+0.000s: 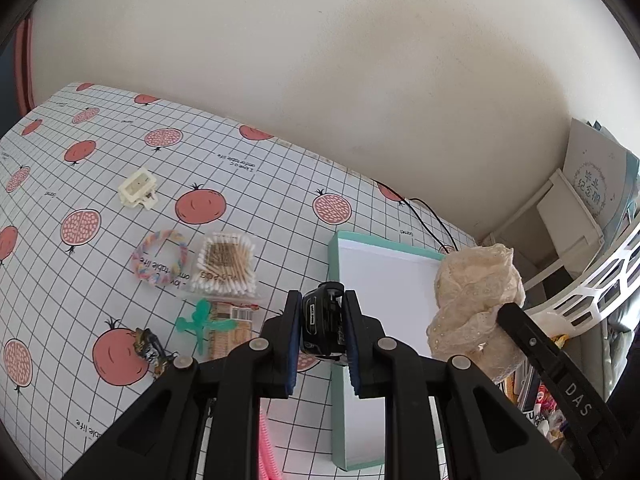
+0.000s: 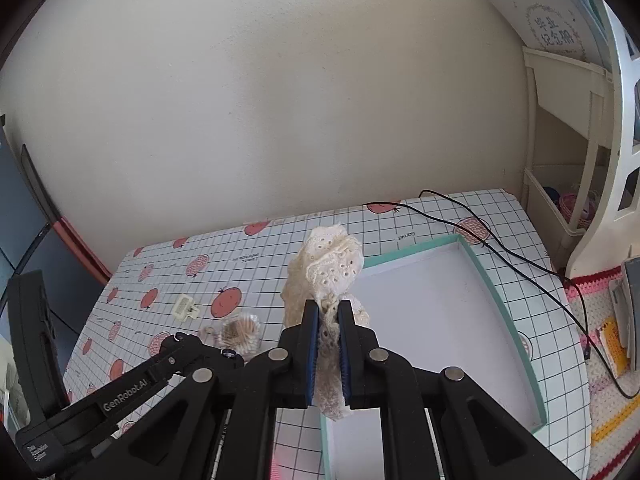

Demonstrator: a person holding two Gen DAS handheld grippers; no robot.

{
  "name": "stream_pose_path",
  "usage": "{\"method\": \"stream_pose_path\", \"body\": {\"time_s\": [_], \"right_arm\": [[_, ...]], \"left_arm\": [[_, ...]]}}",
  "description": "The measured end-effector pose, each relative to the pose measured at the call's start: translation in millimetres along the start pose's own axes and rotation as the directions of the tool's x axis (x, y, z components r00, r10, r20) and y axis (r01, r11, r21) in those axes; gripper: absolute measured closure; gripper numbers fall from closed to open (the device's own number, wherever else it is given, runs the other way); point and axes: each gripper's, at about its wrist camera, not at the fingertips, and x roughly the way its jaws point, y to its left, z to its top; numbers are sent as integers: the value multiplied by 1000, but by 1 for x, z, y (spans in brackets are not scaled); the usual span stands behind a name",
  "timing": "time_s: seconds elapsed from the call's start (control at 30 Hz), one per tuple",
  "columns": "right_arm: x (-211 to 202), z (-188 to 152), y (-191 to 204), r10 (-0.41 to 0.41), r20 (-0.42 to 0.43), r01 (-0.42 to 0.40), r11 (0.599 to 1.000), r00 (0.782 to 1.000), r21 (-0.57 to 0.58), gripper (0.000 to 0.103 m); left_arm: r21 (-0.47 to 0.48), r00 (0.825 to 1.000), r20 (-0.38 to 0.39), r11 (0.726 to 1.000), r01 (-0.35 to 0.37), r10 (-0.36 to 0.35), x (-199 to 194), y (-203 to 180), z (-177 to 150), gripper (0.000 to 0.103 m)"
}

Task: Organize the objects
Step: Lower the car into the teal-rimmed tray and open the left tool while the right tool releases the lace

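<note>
My left gripper [image 1: 323,300] is shut on a small black toy car [image 1: 323,322], held above the left edge of the teal-rimmed white box [image 1: 384,276]. My right gripper [image 2: 328,309] is shut on a cream lace cloth [image 2: 326,270] that stands up above the box [image 2: 440,304]; in the left wrist view the cloth [image 1: 476,300] hangs over the box's right side. The box's inside looks bare white.
On the pomegranate-print table lie a cream hair clip [image 1: 137,188], a pastel braided ring [image 1: 159,258], a pack of cotton swabs [image 1: 225,263], a green plastic piece [image 1: 202,322], a small dark trinket [image 1: 150,348]. A black cable [image 2: 512,256] runs past the box. A white shelf [image 2: 560,160] stands right.
</note>
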Motion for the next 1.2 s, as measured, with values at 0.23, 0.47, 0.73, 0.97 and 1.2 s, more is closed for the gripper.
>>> {"method": "stream_pose_path", "body": {"time_s": [0.23, 0.47, 0.73, 0.97, 1.2], "right_arm": [[23, -3, -36, -49, -8, 50, 998, 999, 33, 93], [54, 0, -74, -84, -22, 86, 993, 996, 82, 93], [87, 2, -105, -103, -36, 107, 987, 994, 123, 93], [104, 4, -113, -111, -27, 113, 986, 994, 122, 93], [123, -2, -119, -113, -69, 121, 984, 991, 130, 93]], "left_arm": [[37, 999, -13, 998, 53, -53, 35, -27, 4, 83], [56, 994, -50, 994, 99, -96, 82, -46, 0, 83], [58, 990, -89, 991, 119, -113, 127, -54, -3, 83], [55, 988, -106, 992, 116, -110, 150, -52, -4, 83], [50, 989, -112, 994, 100, -94, 163, -50, -3, 82]]}}
